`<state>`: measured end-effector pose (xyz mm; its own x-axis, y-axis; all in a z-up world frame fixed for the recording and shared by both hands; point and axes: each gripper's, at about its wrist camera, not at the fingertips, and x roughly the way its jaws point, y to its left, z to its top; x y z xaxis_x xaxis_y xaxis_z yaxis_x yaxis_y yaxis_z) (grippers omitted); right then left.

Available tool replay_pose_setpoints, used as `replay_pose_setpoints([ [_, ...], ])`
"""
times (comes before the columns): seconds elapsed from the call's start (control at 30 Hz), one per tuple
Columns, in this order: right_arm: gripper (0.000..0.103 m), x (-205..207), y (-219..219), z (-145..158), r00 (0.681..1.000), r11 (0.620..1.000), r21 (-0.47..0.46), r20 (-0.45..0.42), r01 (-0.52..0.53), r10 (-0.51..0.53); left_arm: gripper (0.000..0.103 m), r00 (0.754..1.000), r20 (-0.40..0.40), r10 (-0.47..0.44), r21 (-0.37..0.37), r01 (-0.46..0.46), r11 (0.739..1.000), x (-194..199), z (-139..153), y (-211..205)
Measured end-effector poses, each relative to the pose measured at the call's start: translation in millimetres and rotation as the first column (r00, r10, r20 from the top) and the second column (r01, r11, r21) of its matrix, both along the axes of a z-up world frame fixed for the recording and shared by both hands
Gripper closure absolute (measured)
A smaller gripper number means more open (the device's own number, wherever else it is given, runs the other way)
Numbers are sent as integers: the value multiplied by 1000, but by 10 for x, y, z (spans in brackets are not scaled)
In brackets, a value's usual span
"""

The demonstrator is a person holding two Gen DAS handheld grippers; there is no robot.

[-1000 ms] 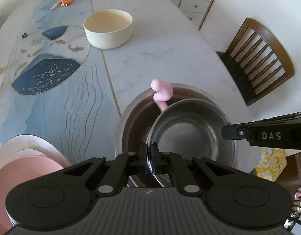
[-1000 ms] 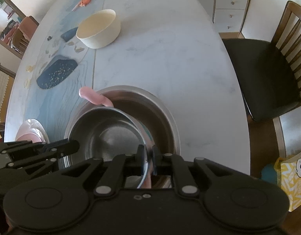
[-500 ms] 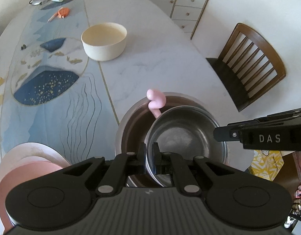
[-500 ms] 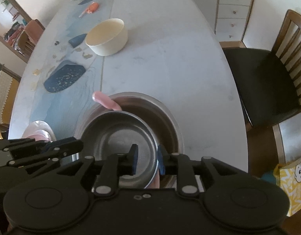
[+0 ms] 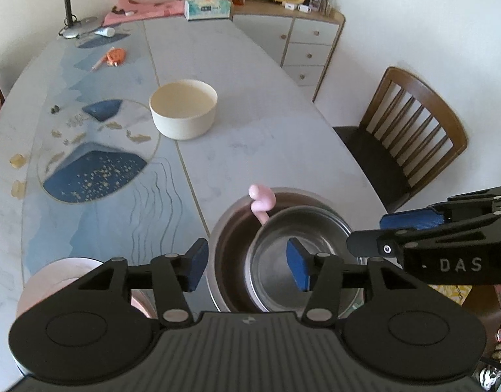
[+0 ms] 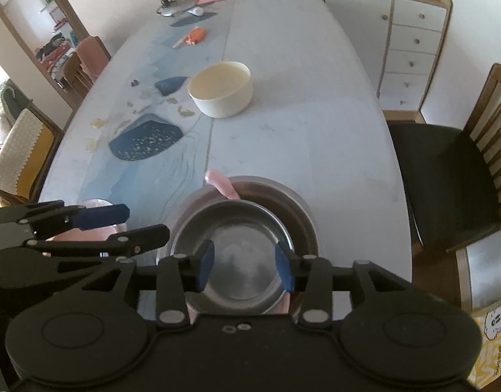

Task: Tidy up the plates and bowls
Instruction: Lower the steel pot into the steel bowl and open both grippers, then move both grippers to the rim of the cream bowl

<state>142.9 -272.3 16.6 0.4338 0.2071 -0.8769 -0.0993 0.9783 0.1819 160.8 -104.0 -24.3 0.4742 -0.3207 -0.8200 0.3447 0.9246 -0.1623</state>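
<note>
A: 2 steel bowls nested on the near tabletop. Small steel bowl sits inside the large steel bowl, pushed toward its near side. Pink spoon is wedged between them, handle leaning over the large bowl's far rim.

B: Claws?

A: I read the left claw as jaws opening, pads apart and pressing on nothing; the large bowl's left rim shows in the gap from my view. Right claw also opening, blue pads clear of metal, the small bowl's hollow showing between them.

B: Anything gripped?

A: No. Neither claw holds a thing.

B: Other dishes?

A: 1 cream bowl stands upright farther up the tabletop, well apart from the steel pair, beside the blue painted patch. Pink plates lie at the near left edge, partly hidden behind my left claw. How many plates, I cannot tell.
</note>
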Motion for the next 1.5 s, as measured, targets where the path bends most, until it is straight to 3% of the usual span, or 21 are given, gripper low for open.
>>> replay_pose_setpoints([
  [0.1,50,-1,37,79,1000,1000,-5,22,-12,12,39,1000,16,16,-16,-15,1000,3,69,61],
  [0.3,38,91,82,228,998,999,-2,59,-37,37,34,997,65,33,-9,-32,999,46,211,136],
  [0.4,38,181,92,292,996,999,6,77,-48,48,33,995,93,30,-11,-29,1000,92,270,157],
  [0.5,28,303,80,355,993,998,11,104,-59,58,33,993,114,40,-18,-39,999,155,308,185],
  [0.6,24,428,73,394,991,998,11,120,-68,66,24,992,118,52,-39,-47,998,249,327,212],
  [0.77,21,701,29,431,987,996,28,139,-86,81,22,987,120,103,-49,-98,994,469,314,240],
  [0.9,21,972,10,371,986,994,35,131,-105,100,9,983,98,156,-53,-152,987,715,254,285],
  [1.23,21,1867,-22,57,992,992,70,71,-108,103,9,966,50,255,0,-255,967,1492,110,294],
  [1.5,22,2515,41,-250,992,990,69,24,-124,123,9,943,-16,333,40,-332,942,2106,-180,281],
])
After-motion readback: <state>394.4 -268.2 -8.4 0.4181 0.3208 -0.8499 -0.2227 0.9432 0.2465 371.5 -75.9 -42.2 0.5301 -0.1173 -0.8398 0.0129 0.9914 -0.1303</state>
